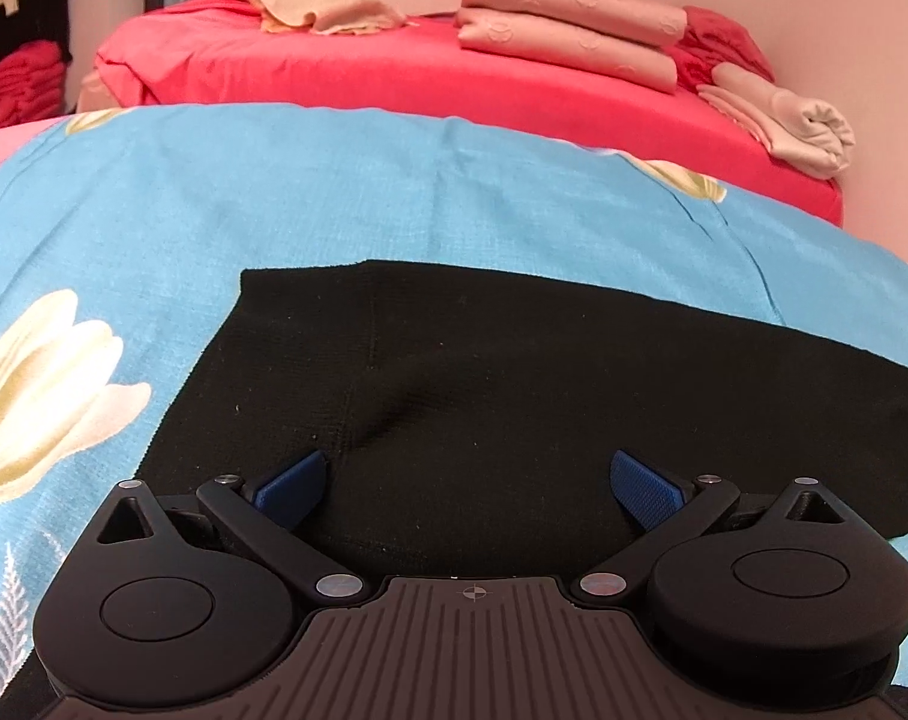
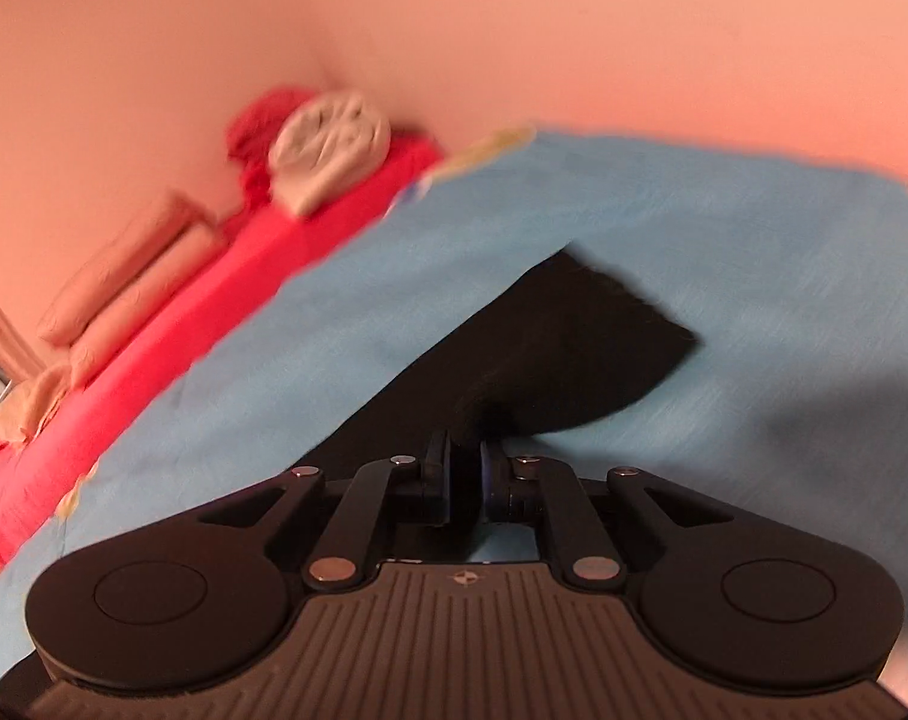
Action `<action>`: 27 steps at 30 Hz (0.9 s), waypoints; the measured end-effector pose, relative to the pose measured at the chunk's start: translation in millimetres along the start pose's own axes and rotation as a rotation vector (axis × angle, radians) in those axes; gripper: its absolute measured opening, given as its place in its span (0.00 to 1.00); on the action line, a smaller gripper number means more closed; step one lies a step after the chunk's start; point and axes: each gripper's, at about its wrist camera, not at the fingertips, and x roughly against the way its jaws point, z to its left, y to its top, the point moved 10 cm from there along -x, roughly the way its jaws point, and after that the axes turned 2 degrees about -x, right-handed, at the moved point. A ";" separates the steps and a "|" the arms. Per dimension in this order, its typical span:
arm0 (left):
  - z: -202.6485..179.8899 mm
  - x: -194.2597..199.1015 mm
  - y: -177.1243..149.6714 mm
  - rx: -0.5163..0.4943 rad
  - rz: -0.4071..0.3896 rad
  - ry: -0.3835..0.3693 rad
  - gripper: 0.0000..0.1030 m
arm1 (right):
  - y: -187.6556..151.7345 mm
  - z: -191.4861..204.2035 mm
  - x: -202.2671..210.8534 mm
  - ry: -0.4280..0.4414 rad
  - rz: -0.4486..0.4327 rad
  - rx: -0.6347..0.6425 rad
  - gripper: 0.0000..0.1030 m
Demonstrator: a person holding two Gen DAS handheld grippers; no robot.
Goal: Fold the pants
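Black pants pinched by right gripper.

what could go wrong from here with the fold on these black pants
The right tool is shut on only a small bunched tuft of the black knit pants, so the fabric may slip out mid-fold. The left tool stands open over the pants and pins nothing, so the whole garment could drag across the blue floral bedsheet instead of folding. A crease near that tool could get folded in.
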 end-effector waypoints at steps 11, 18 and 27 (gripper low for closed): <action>-1.1 -0.8 -0.9 -0.005 -0.013 0.015 1.00 | 12.6 2.6 38.3 -0.164 -0.130 0.022 0.50; -0.8 -0.3 2.9 -0.009 0.034 0.014 1.00 | -24.9 46.3 37.8 -0.208 0.067 0.214 0.52; -17.8 73.6 -26.5 0.059 -0.011 -0.096 1.00 | -152.2 174.2 177.7 0.364 0.169 0.633 0.63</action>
